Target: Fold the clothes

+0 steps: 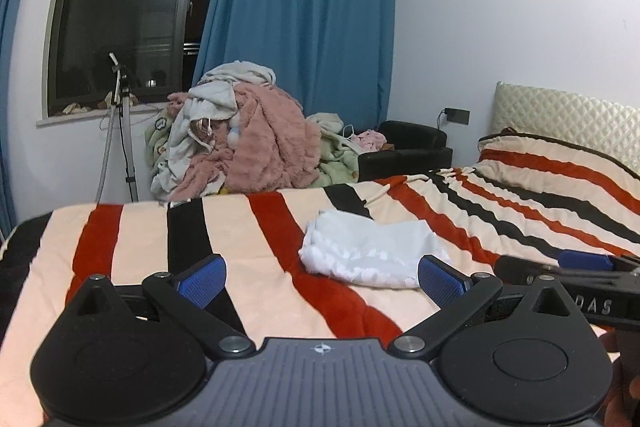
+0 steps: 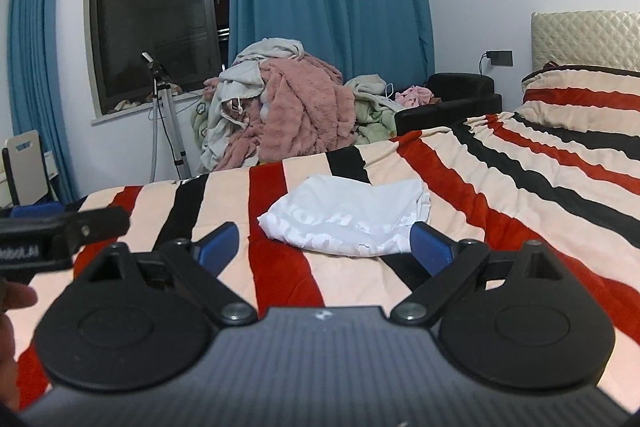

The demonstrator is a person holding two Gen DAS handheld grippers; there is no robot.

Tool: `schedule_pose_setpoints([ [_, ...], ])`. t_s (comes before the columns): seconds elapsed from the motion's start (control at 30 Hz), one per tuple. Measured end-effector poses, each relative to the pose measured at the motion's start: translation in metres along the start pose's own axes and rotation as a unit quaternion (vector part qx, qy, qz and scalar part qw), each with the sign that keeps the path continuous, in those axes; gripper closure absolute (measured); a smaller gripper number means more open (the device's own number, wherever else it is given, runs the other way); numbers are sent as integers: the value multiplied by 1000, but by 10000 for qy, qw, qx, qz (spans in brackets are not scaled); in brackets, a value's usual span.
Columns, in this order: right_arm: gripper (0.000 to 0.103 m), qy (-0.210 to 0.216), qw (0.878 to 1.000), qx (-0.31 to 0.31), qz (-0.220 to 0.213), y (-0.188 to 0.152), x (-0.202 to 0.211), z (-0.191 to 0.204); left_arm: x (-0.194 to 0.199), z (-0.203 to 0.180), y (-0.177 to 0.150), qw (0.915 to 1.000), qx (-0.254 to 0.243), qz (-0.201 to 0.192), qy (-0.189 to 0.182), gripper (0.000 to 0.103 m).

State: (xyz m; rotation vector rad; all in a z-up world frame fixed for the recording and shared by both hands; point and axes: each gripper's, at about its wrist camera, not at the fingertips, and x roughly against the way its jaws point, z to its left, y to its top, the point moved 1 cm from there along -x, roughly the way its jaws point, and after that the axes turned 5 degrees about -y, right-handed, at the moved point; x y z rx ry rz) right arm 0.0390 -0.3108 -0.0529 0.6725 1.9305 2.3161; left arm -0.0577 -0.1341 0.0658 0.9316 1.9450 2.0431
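A white garment [image 1: 372,251] lies in a loose, roughly folded heap on the striped bed; it also shows in the right wrist view [image 2: 348,219] with pale lettering on it. My left gripper [image 1: 320,281] is open and empty, held above the blanket just short of the garment and a little to its left. My right gripper [image 2: 324,243] is open and empty, held just in front of the garment's near edge. The right gripper's side shows at the right of the left wrist view [image 1: 580,267], and the left gripper's side shows at the left of the right wrist view [image 2: 60,231].
The bed has a blanket [image 1: 248,259] with red, black and cream stripes, and a matching pillow [image 2: 580,103] at the quilted headboard. Behind the bed a pile of pink, grey and green laundry [image 1: 248,143] is heaped. A black chair [image 1: 408,151], a tripod [image 1: 124,131], blue curtains and a dark window stand behind.
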Motion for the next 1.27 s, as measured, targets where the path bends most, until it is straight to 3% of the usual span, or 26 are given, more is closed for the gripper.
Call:
schedule_pose_setpoints([
  [0.4,9,-211,9996,184,27,-12,-7,8,2,6,-6,9998,-23,-171,-137,0],
  [0.8,9,-200,9995,217,147,-13,-11,10,-6,10,-8,9999,114,10,97,0],
  [1.27,9,-196,9995,162,187,-11,-12,5,0,8,-9,9999,159,-28,29,0],
])
